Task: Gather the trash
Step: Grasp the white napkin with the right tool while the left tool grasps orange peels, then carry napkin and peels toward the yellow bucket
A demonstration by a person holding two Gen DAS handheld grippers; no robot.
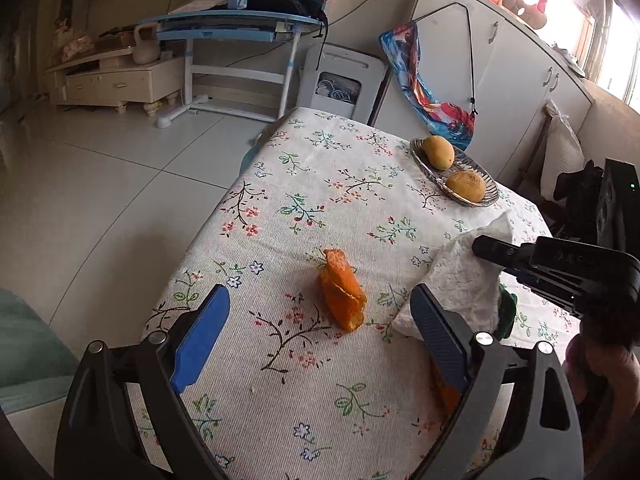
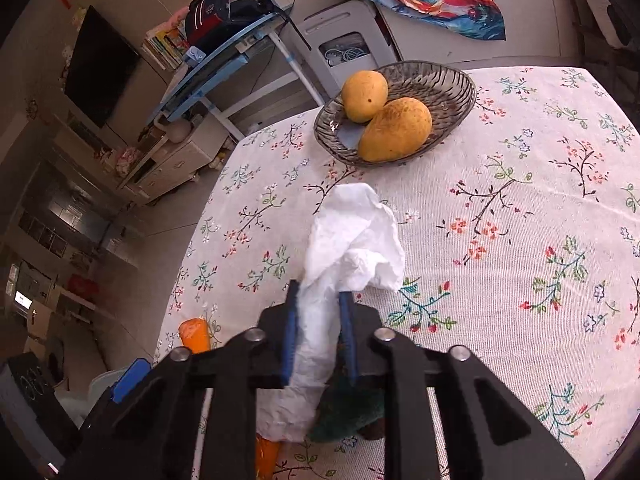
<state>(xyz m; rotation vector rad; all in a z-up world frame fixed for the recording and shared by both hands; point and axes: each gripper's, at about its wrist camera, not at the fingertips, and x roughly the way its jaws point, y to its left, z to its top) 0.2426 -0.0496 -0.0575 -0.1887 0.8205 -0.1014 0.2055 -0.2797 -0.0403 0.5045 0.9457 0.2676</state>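
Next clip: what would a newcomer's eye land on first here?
The crumpled white tissue pinched in the right gripper at the near side of the floral tablecloth. Then the orange peel lying ahead of the open left gripper, and two mangoes in the glass dish at the far edge.

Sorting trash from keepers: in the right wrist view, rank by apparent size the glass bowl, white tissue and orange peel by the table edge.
1. White tissue, though nearest the camera, so unsure against the bowl.
2. Glass bowl.
3. Orange peel, partly hidden.

Crumpled white tissue (image 2: pixel 356 236), orange peel (image 1: pixel 342 290)
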